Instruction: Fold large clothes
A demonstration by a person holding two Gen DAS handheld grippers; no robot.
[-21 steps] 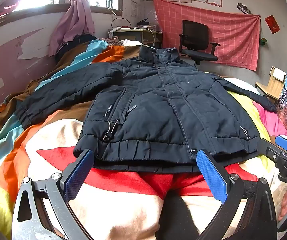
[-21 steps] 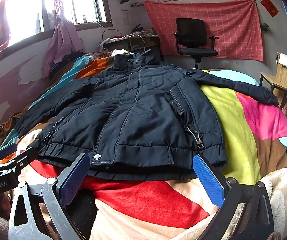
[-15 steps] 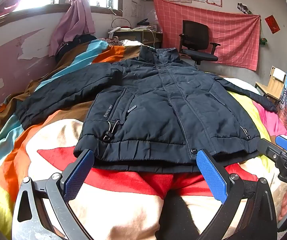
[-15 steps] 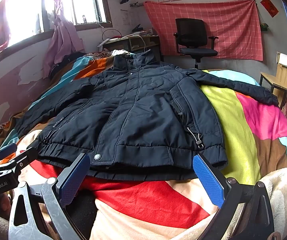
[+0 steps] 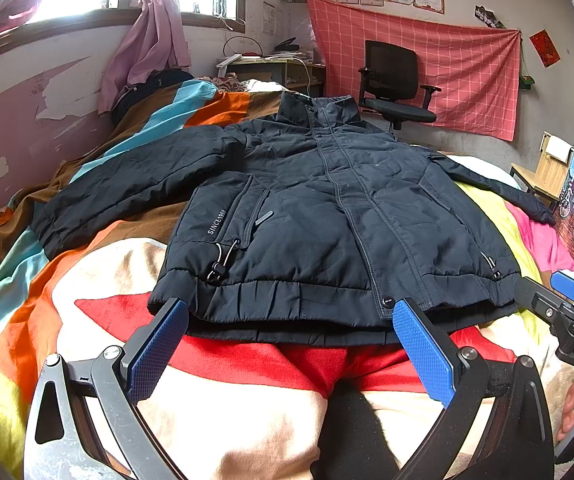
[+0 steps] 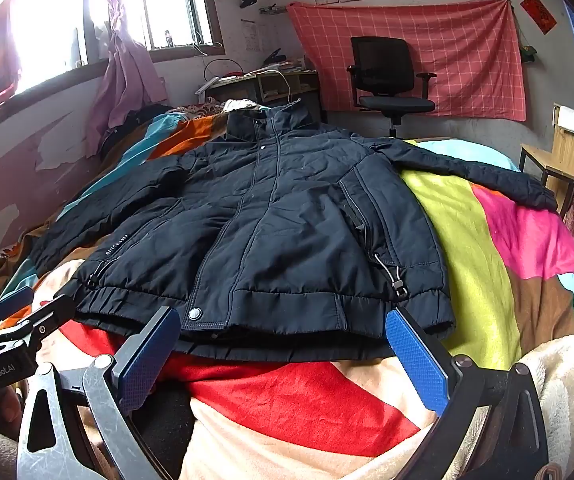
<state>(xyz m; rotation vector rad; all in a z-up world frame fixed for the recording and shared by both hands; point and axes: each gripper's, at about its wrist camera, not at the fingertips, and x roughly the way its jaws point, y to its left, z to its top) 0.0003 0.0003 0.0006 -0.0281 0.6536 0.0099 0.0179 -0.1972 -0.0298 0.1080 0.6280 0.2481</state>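
Left wrist: chair (image 5: 395, 80) beyond jacket (image 5: 327, 224)

Bed (image 5: 87, 292) covered by a blanket (image 6: 487, 240) in colour blocks: red, cream, orange, teal, brown, yellow-green, pink. Dark navy padded jacket (image 5: 327, 220) lies flat on the blanket, front up, zipped, collar at far end, hem nearest, both sleeves spread outward.

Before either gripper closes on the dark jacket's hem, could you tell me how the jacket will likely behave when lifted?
The jacket looks padded and puffy, so it will probably sag but spring back instead of creasing. Its smooth shell may slip in the pads. Both sleeves lie spread wide and would likely trail.
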